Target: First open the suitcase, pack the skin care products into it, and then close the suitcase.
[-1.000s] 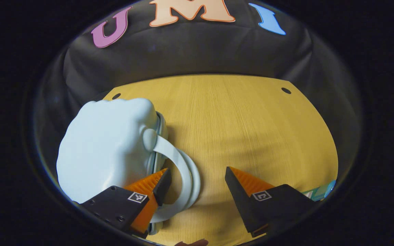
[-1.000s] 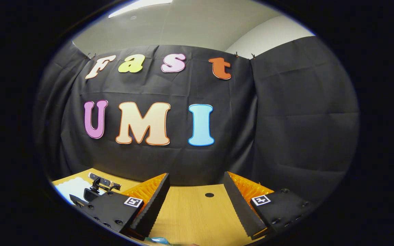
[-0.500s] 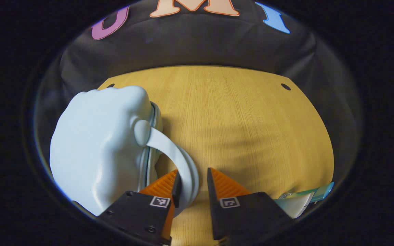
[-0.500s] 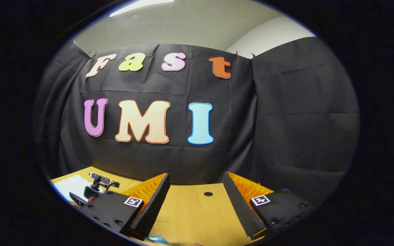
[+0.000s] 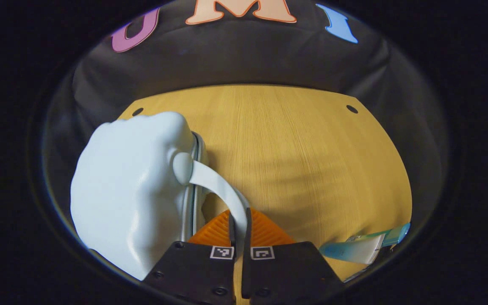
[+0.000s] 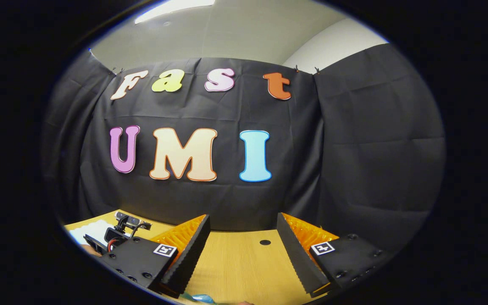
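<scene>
In the left gripper view, a pale blue suitcase (image 5: pixel 129 190) is seen closed on the wooden table (image 5: pixel 295 148), its handle (image 5: pixel 223 190) clamped between the left gripper's (image 5: pixel 239 220) fingers; a tube (image 5: pixel 360 248) lies well to the right. In the right gripper view, the right gripper (image 6: pixel 242 241) is held open above the table.

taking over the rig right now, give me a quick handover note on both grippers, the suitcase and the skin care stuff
Left gripper: shut on the handle of the pale blue suitcase, which lies closed on the wooden table.
Right gripper: open, holding nothing, hovering above the table and facing the booth wall.
Skin care tube: on the table to the right of the left gripper, not packed.
Done: handle gripped.
Left: open the suitcase, pack the products, close it.
</scene>
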